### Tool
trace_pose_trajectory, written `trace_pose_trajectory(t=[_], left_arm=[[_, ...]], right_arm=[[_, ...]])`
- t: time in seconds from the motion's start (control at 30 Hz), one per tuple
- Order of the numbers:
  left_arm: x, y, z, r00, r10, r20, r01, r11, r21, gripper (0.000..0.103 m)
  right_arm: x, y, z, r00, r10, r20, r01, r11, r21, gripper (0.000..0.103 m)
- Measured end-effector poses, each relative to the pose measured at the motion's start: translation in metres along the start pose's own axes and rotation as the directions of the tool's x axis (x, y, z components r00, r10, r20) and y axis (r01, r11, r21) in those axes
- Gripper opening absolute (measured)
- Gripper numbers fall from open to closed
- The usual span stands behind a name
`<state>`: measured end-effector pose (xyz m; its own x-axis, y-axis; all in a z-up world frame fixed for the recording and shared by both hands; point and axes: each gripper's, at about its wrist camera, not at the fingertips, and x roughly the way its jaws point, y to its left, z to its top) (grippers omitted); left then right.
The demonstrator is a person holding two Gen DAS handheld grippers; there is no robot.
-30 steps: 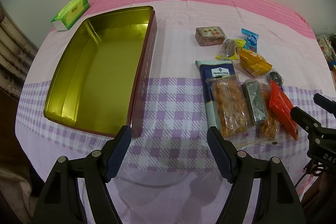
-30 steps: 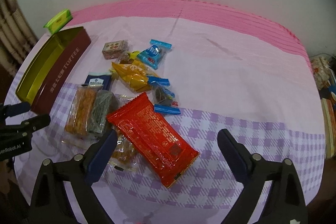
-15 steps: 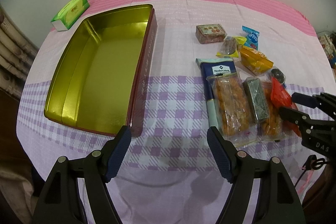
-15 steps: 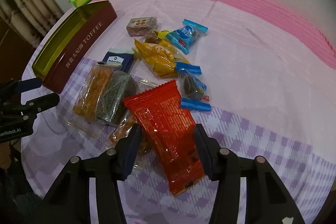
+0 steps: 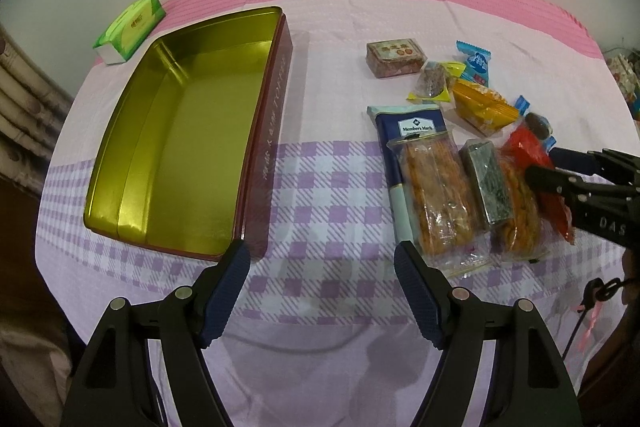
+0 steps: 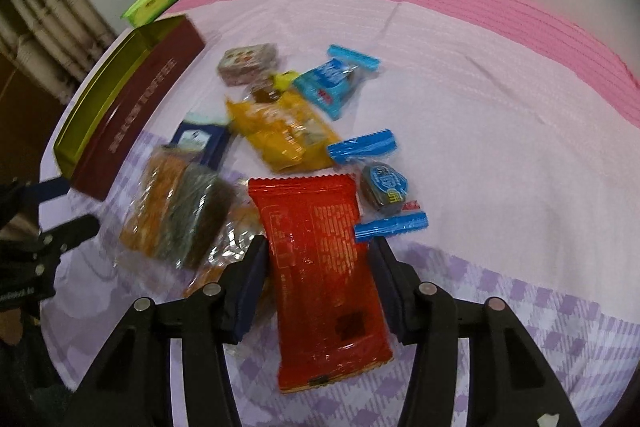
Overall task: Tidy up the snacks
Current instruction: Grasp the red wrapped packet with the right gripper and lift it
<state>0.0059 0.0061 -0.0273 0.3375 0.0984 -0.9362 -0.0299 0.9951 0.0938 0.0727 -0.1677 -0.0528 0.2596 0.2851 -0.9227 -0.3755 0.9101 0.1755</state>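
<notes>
A red snack packet [image 6: 320, 287] lies lengthwise between the fingers of my right gripper [image 6: 319, 243], and both pads press on its long sides. From the left wrist view, that right gripper [image 5: 544, 163] reaches in from the right edge over the red packet [image 5: 524, 147]. My left gripper [image 5: 321, 251] hangs open above the checked cloth with nothing between its fingers. An open gold-lined tin [image 5: 256, 131] with maroon walls sits to the left, and nothing is inside it. The same tin [image 6: 136, 107] shows at the left of the right wrist view.
Beside the red packet lie orange cracker packs [image 5: 436, 195], a dark green block [image 5: 486, 183], a navy packet [image 5: 412, 125], a yellow packet [image 5: 480, 107], a blue candy [image 5: 476, 61] and a small brown box [image 5: 394, 59]. A green tissue pack [image 5: 130, 27] sits behind the tin.
My right gripper came down over the red packet and its jaws went from wide apart to closed on the packet's sides. The left gripper stayed where it was.
</notes>
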Motion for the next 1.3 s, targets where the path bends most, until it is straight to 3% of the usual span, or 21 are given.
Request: trace_pose_trajectory(t=[0.17, 0.43, 0.77, 1.1, 1.3], left_arm=[[0.001, -0.002, 0.001, 1.0, 0.001, -0.004, -0.001, 1.0, 0.005, 0.075], [0.002, -0.005, 0.003, 1.0, -0.021, -0.006, 0.021, 1.0, 0.013, 0.075], [0.011, -0.016, 0.01, 0.997, -0.064, -0.048, 0.065, 0.998, 0.022, 0.075], [0.025, -0.03, 0.035, 0.992, -0.086, -0.097, 0.088, 0.996, 0.023, 0.075], [0.03, -0.04, 0.05, 0.988, -0.094, -0.126, 0.097, 0.995, 0.016, 0.075]], right_arm=[[0.005, -0.008, -0.001, 0.994, -0.107, -0.01, 0.107, 0.994, 0.026, 0.046], [0.002, -0.011, -0.009, 0.992, -0.126, 0.002, 0.126, 0.992, 0.027, 0.047], [-0.01, -0.027, -0.029, 0.987, -0.16, 0.022, 0.154, 0.975, 0.159, 0.043], [-0.028, -0.055, -0.057, 0.977, -0.211, -0.001, 0.201, 0.931, 0.306, 0.043], [-0.032, -0.059, -0.06, 0.976, -0.216, 0.005, 0.203, 0.926, 0.318, 0.043]])
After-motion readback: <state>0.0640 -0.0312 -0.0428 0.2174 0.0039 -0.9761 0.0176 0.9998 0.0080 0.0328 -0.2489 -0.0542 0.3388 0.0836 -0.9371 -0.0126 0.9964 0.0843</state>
